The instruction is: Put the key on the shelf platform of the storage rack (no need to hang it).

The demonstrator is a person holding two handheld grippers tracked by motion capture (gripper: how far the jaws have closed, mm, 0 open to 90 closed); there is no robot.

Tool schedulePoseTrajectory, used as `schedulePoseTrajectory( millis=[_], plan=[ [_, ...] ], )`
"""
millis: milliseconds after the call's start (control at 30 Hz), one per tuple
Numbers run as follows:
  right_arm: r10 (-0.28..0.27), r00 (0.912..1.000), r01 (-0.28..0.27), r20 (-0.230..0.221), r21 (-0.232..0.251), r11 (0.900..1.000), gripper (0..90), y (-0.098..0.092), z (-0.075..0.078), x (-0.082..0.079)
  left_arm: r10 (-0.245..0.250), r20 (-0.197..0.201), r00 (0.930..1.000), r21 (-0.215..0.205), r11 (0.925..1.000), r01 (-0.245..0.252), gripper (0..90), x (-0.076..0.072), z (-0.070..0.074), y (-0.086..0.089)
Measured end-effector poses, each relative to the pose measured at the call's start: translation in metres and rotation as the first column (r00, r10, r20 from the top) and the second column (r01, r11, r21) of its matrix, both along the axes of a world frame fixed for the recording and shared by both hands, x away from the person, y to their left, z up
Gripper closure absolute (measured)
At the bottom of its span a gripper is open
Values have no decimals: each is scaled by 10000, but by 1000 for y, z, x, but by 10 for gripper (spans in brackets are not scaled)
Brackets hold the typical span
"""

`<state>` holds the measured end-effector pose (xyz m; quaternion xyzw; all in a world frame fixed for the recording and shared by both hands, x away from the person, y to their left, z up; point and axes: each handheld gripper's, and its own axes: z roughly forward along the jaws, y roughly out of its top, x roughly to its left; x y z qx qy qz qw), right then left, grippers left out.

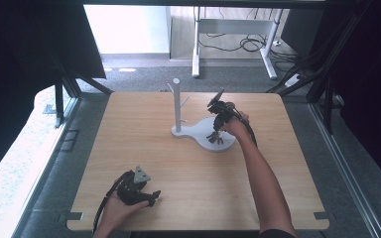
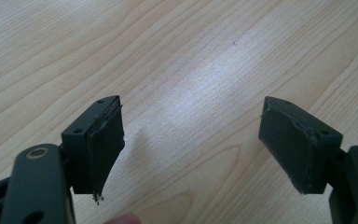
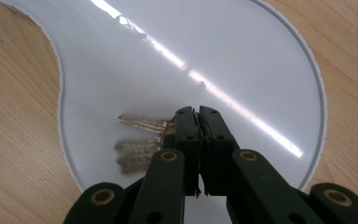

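A white stand with an upright peg post (image 1: 177, 104) rests on a glossy white base (image 1: 196, 131) at the table's far middle. My right gripper (image 1: 217, 130) points down over that base (image 3: 223, 51), jaws pressed together. A bunch of silver keys (image 3: 139, 141) fans out to the left from the jaw tips of this gripper (image 3: 198, 112), and their ring end is hidden behind the tips. The keys (image 1: 215, 138) hang just over the base. My left gripper (image 1: 154, 196) lies near the table's front left; its jaws (image 2: 191, 140) stand wide apart over bare wood, with nothing between them.
The wooden table (image 1: 144, 148) has a notched front edge. Beyond its far edge are grey carpet, desk legs (image 1: 196, 54) and loose cables (image 1: 250, 43). Dark frame struts (image 1: 59, 99) flank both sides.
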<state>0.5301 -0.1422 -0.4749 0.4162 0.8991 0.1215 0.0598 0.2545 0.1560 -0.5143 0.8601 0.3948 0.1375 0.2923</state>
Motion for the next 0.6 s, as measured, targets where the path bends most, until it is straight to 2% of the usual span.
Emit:
schedulePoseTrajectory(
  millis=[167,267,467,600],
  plan=[
    [-4,10000,4,47,27,10000,811,0,2,-1,12,-33,10000,-13,10000,-12,225,0,0,0],
    [27,9999,-29,108,99,9999,728,-1,4,-3,12,-75,10000,-37,10000,-13,225,0,-1,1],
    [19,9996,-32,288,455,9990,616,-3,13,-8,-35,-23,10000,-90,10000,35,225,-2,2,-1],
    [-49,9977,-8,679,824,9966,545,-2,22,-13,-19,15,10000,-31,10000,19,225,-3,4,-2]
  ],
)
